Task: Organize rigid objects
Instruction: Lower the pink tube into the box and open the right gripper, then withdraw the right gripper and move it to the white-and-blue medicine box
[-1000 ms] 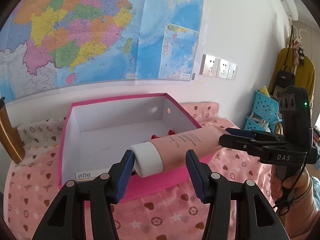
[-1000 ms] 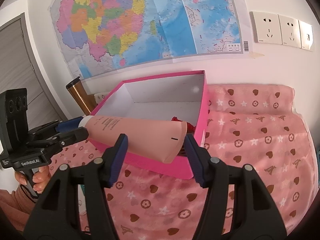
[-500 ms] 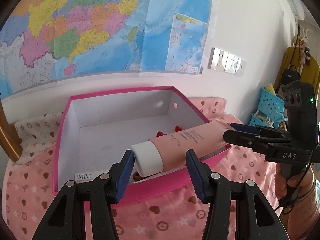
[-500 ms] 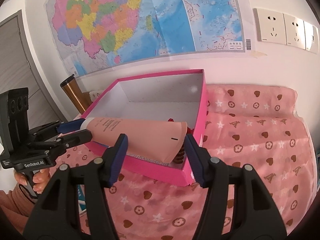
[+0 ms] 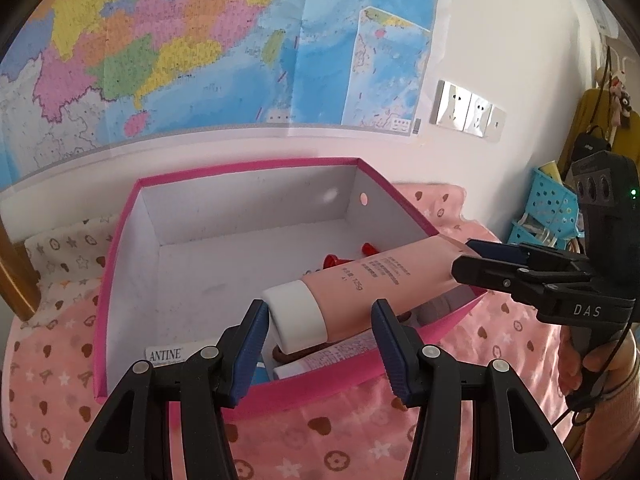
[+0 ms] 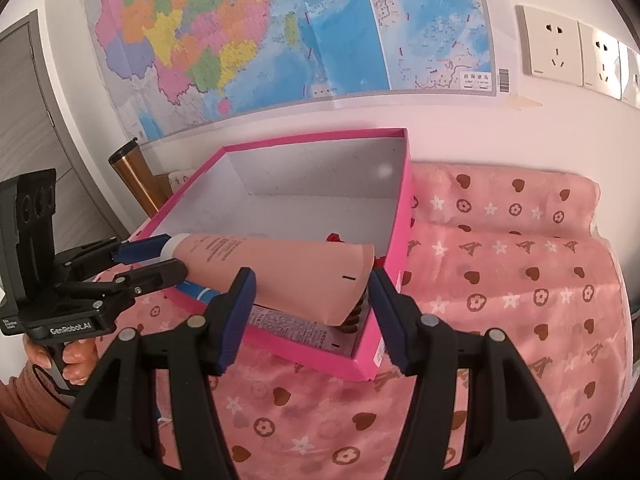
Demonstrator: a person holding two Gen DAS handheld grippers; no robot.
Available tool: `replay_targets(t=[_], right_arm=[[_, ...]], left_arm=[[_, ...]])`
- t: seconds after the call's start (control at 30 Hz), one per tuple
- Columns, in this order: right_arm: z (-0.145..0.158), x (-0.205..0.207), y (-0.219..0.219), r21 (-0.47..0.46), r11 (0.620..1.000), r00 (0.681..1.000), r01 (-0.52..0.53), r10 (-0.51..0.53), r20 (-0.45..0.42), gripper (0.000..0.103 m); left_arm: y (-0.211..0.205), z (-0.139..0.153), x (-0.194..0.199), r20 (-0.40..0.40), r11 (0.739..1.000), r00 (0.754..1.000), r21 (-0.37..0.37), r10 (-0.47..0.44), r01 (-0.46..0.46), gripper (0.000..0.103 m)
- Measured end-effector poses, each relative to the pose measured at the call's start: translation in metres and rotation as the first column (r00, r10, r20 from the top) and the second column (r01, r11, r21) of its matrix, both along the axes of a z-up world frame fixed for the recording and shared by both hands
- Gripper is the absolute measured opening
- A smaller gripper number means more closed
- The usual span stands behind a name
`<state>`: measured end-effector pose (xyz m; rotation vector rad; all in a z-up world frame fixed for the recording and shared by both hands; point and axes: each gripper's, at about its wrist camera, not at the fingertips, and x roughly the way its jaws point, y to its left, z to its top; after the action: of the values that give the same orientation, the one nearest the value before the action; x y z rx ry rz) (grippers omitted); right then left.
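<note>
Over the pink box [image 5: 120,264] you carry the pink tube [image 5: 372,280] between both tongs, and it hangs above the near corner, not yet inside. Your left tongs [image 5: 318,336] sit half open around the white cap [image 5: 294,318]; the left pad touches the cap, while the right pad stands clear in this view, so whether it truly grips you cannot tell. Your right tongs [image 6: 310,302] bracket the flat crimped end; again, contact is unclear.

If either side only cradles the tube, a tilt as you lower could let it slide out and land on the box rim or the pink cloth [image 6: 520,280]. The crimped end is thin and soft, so it may fold and twist free. Things already lie in that corner, so the tube may come to rest propped on them.

Only the left view shows the white cap, the labelled packet [image 5: 170,354] and the red pieces [image 5: 332,260] on the box floor. Only the right view shows the crimped end, the box's outer corner and the brass flask [image 6: 134,178] behind.
</note>
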<state>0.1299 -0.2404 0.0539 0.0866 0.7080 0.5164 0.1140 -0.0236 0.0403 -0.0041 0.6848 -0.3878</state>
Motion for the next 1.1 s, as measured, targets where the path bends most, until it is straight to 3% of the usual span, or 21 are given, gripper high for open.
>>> replay_targets(t=[0.57,0.7,0.9,1.1], right_arm=[[-0.002,0.015,0.01,-0.068,0.998,1.0,-0.002,0.003,0.003,0.061],[0.0,0.015,0.018,-0.107,0.994,1.0,0.003,0.0,0.03,0.061],[-0.002,0.007,0.015,-0.088,0.996,1.0,0.003,-0.001,0.024,0.061],[-0.003,-0.008,0.013,-0.049,0.999,1.0,-0.011,0.012,0.021,0.061]], left_arm=[[-0.004,-0.02,0.029,-0.073,1.0,0.997,0.017,-0.004,0.005,0.052],[-0.008,-0.022,0.03,-0.068,0.999,0.998,0.04,-0.013,0.015,0.052],[0.002,-0.02,0.02,-0.047,1.0,0.999,0.019,-0.015,0.015,0.052],[0.018,-0.007,-0.005,0.021,1.0,1.0,0.012,0.011,-0.011,0.061]])
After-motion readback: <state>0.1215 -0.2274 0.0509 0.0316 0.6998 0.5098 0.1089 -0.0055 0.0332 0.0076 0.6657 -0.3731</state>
